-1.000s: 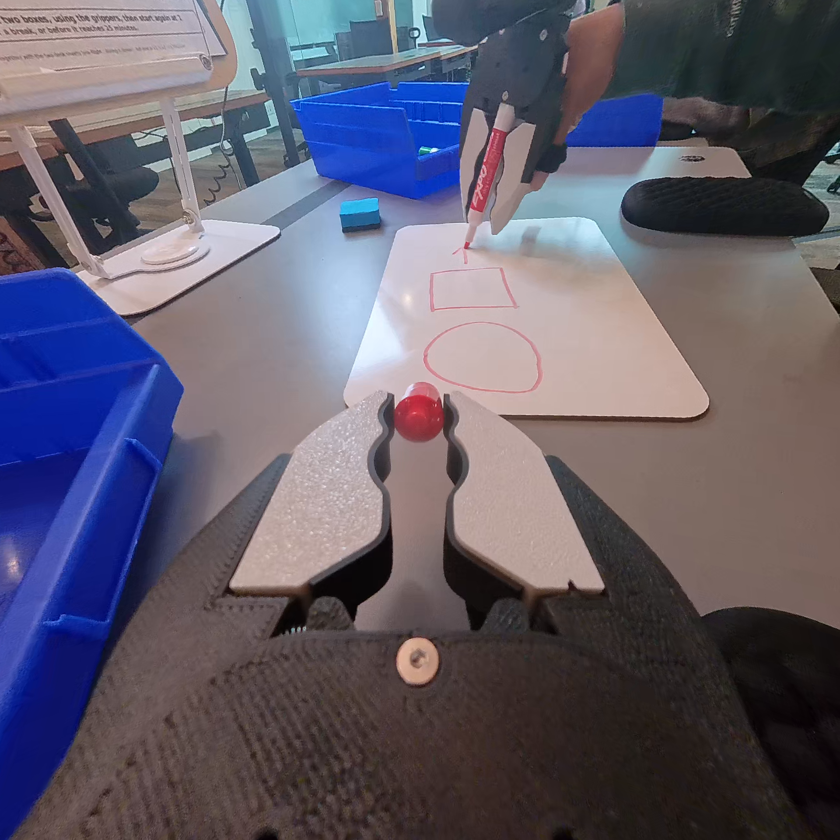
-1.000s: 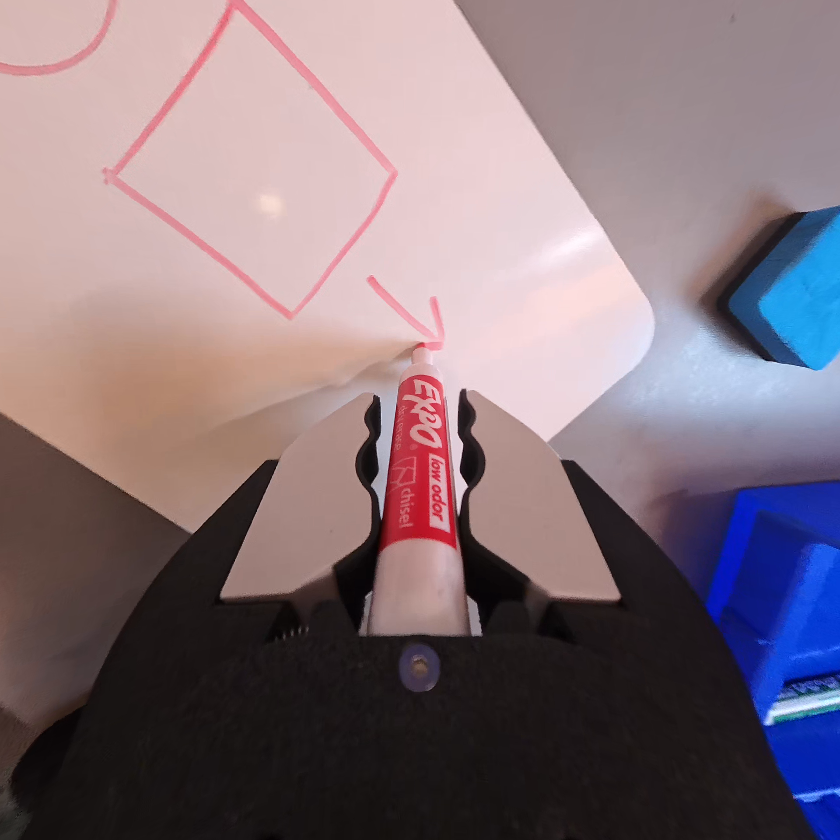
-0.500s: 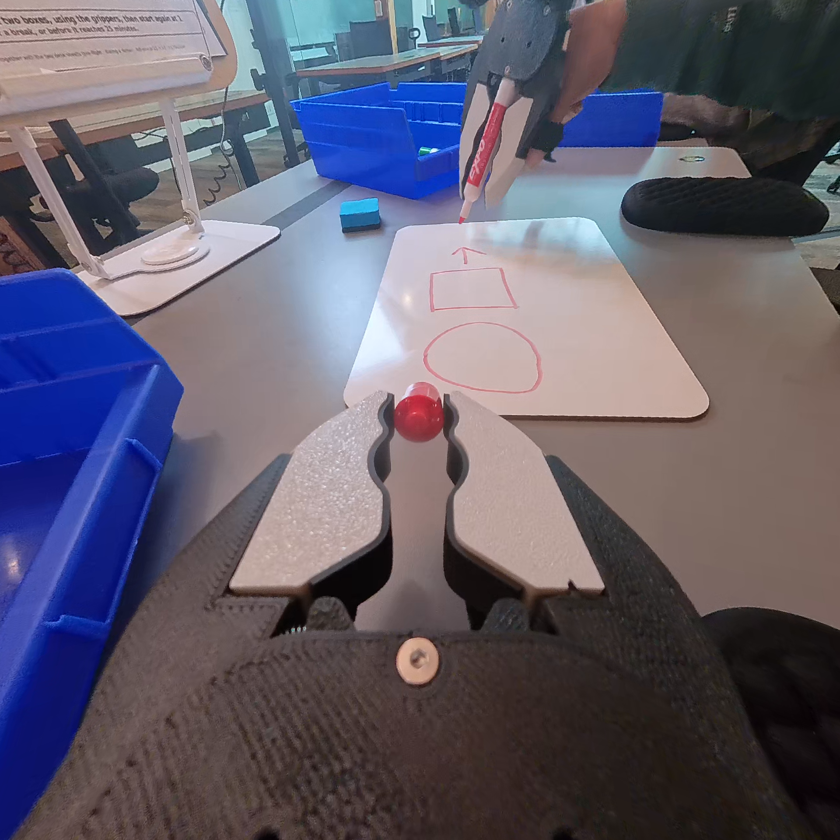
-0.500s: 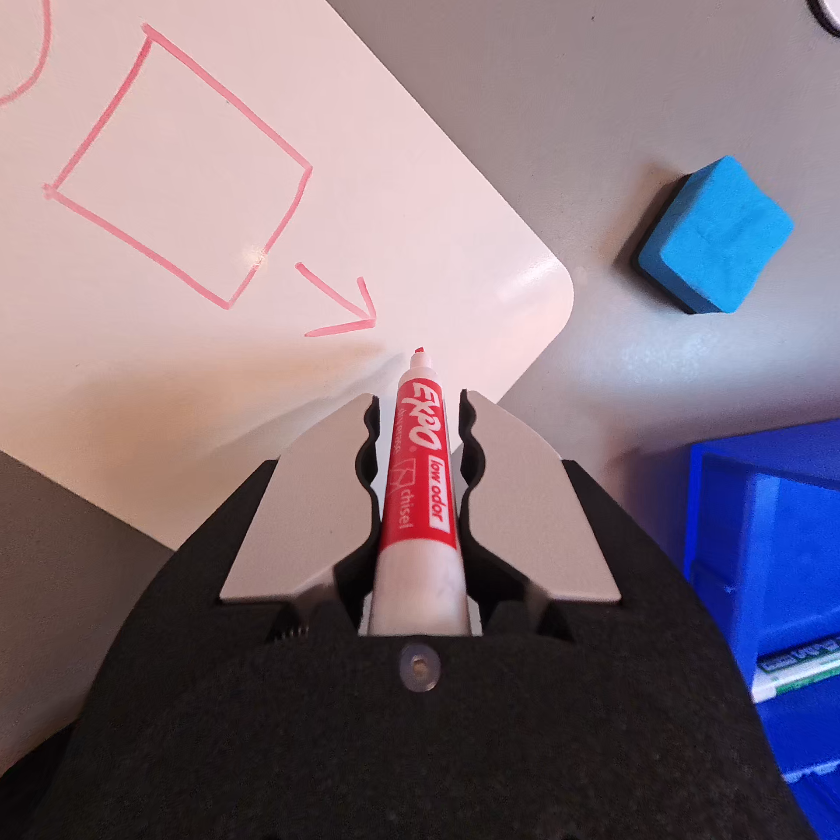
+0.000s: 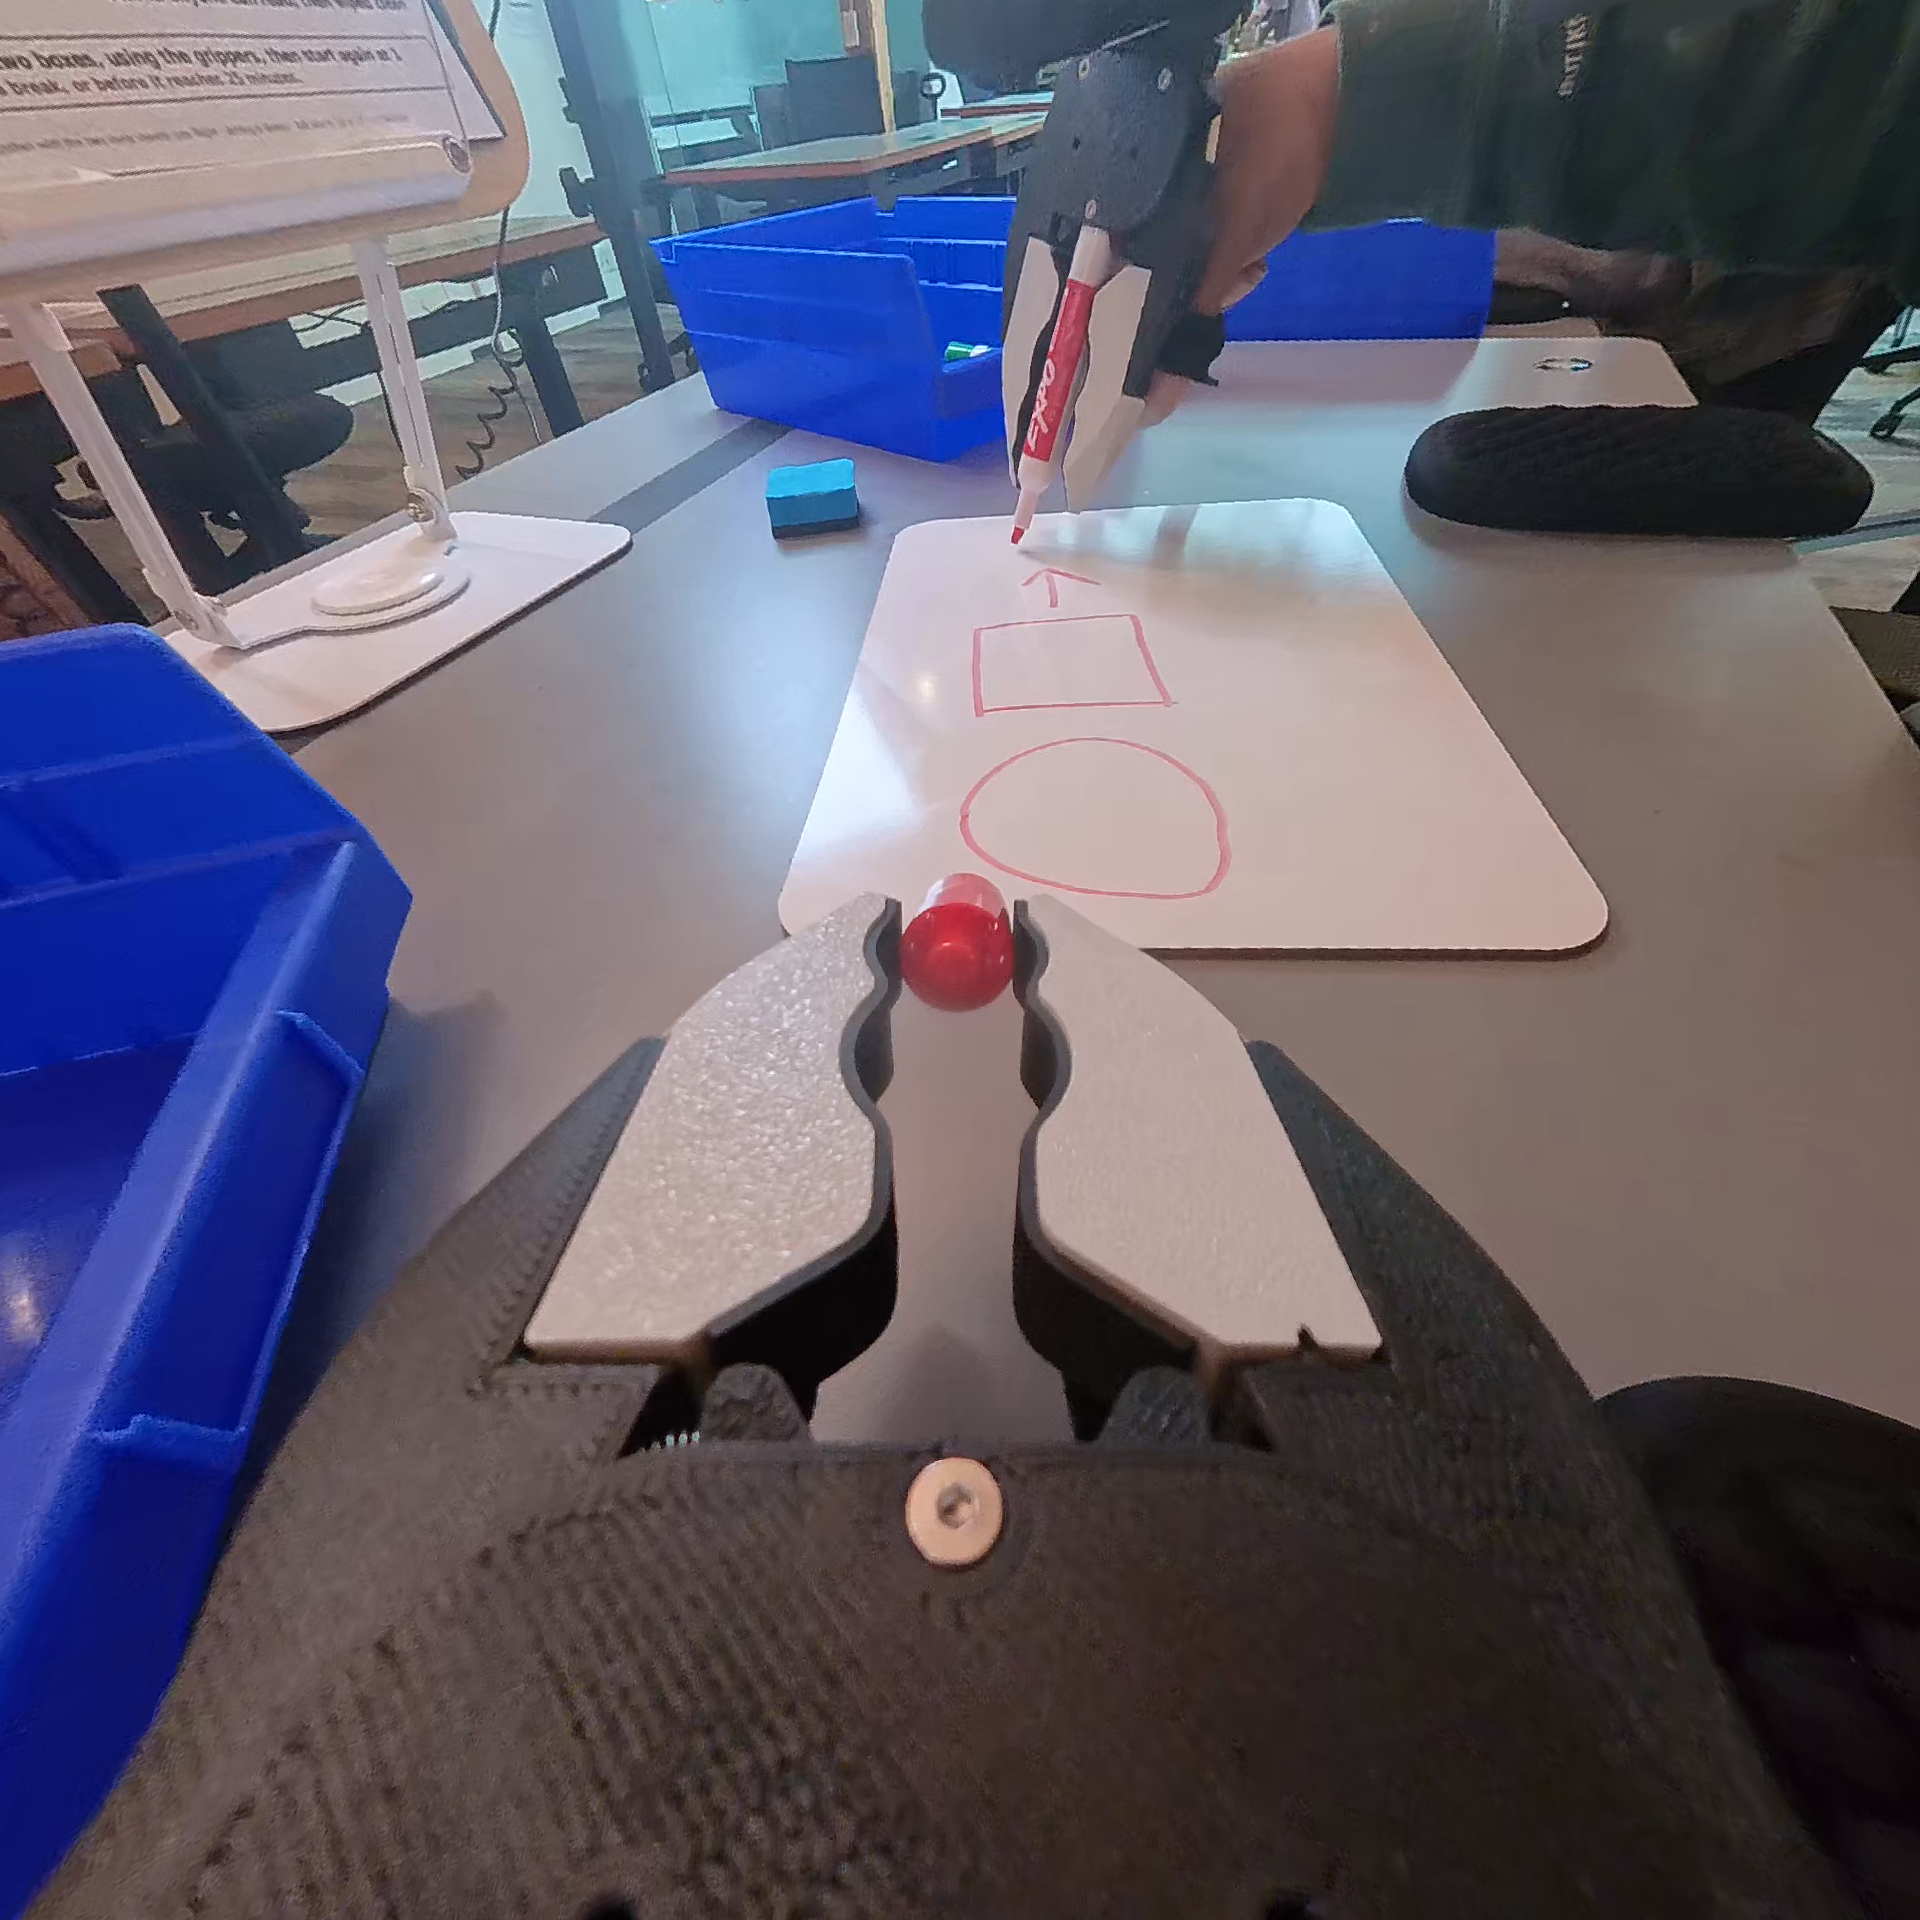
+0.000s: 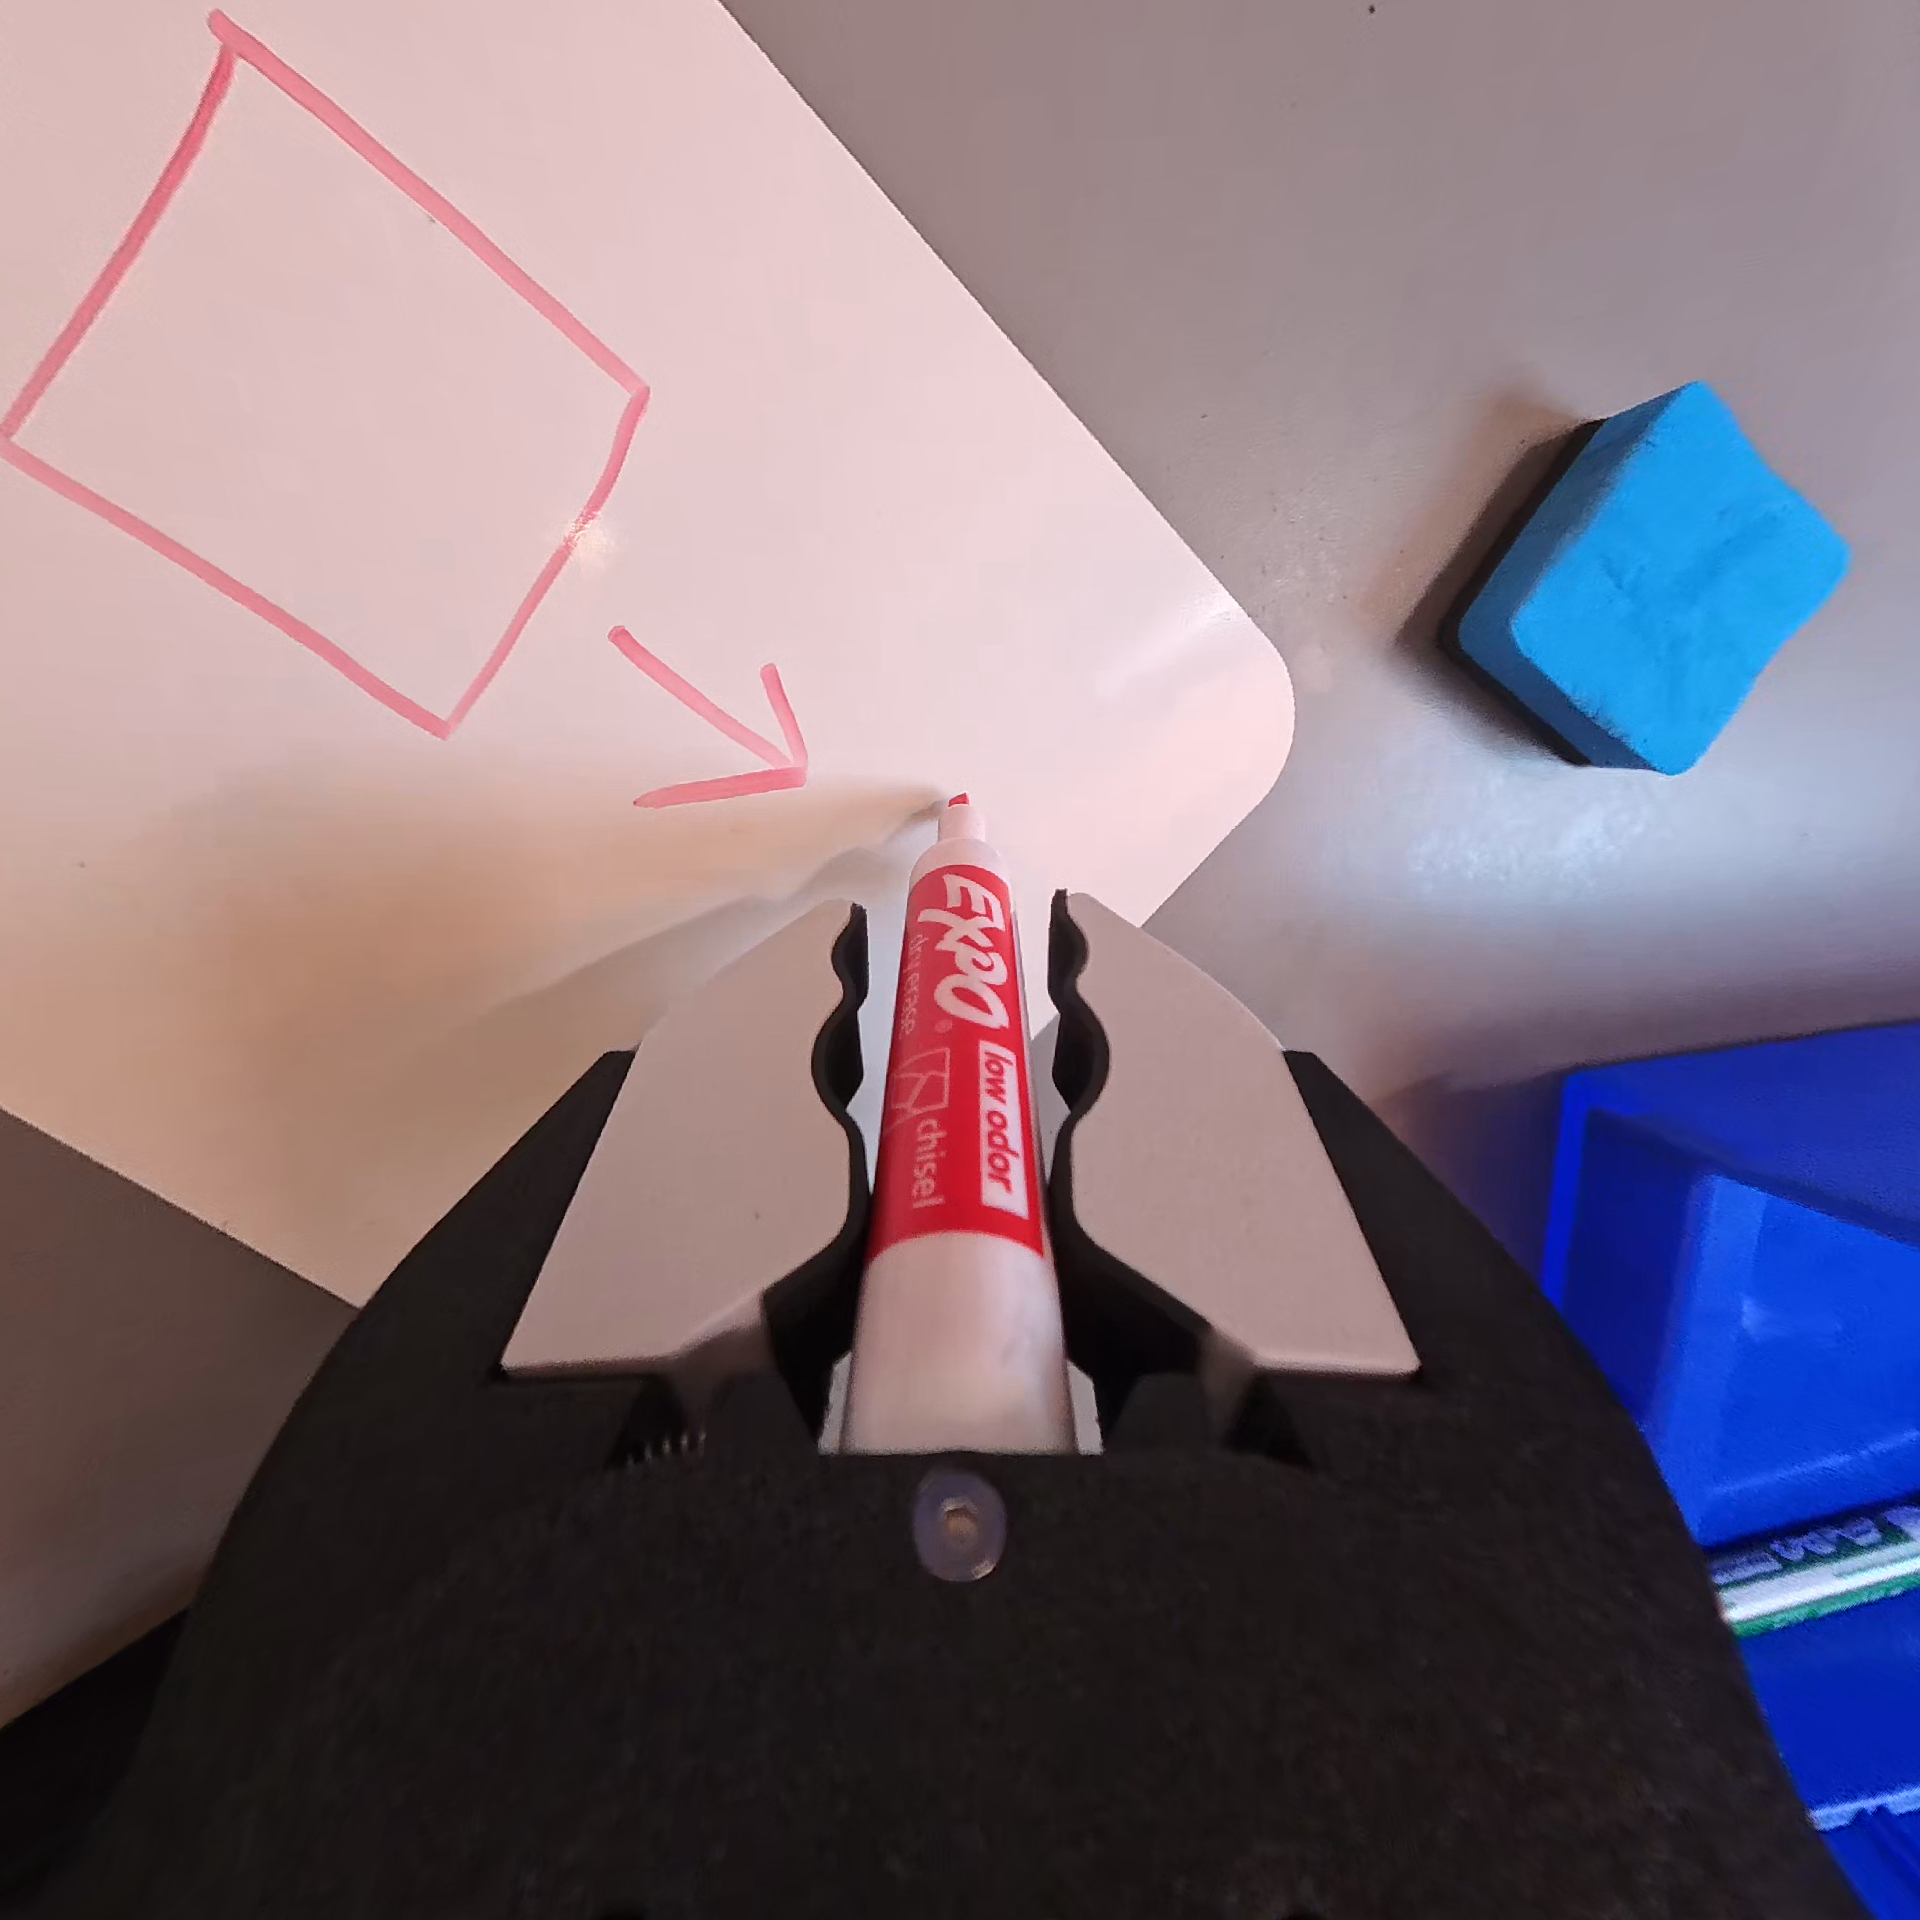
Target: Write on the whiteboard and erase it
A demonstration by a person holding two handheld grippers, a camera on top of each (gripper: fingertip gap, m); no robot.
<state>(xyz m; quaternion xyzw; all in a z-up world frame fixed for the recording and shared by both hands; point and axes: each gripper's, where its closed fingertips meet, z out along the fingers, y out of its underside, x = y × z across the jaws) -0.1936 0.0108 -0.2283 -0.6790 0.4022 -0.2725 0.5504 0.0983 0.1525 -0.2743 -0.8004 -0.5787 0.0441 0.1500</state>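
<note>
Where the left wrist view looks: along the grey tabletop (image 5: 623, 790) toward the whiteboard (image 5: 1351, 748).
Left gripper (image 5: 954, 940): jaws clenched on a red marker cap (image 5: 956, 954), just short of the board's near edge.
Whiteboard marks: 1 circle (image 5: 1093, 819), 1 square (image 5: 1070, 665), 1 arrow (image 5: 1055, 582), all red.
Right gripper (image 5: 1049, 488): over the board's far edge, grasping a marker (image 5: 1051, 384).
Eraser (image 5: 812, 499): blue, on the tabletop left of the board's far corner.
Bins: 1 blue bin (image 5: 156, 1039) near left, another blue bin (image 5: 831, 312) beyond the eraser.

Right wrist view, marker (image 6: 961, 1081): gripped between the jaws, tip at the board just past the arrow (image 6: 727, 727); contact cannot be told.
Eraser (image 6: 1652, 592): well apart, off the board.
</note>
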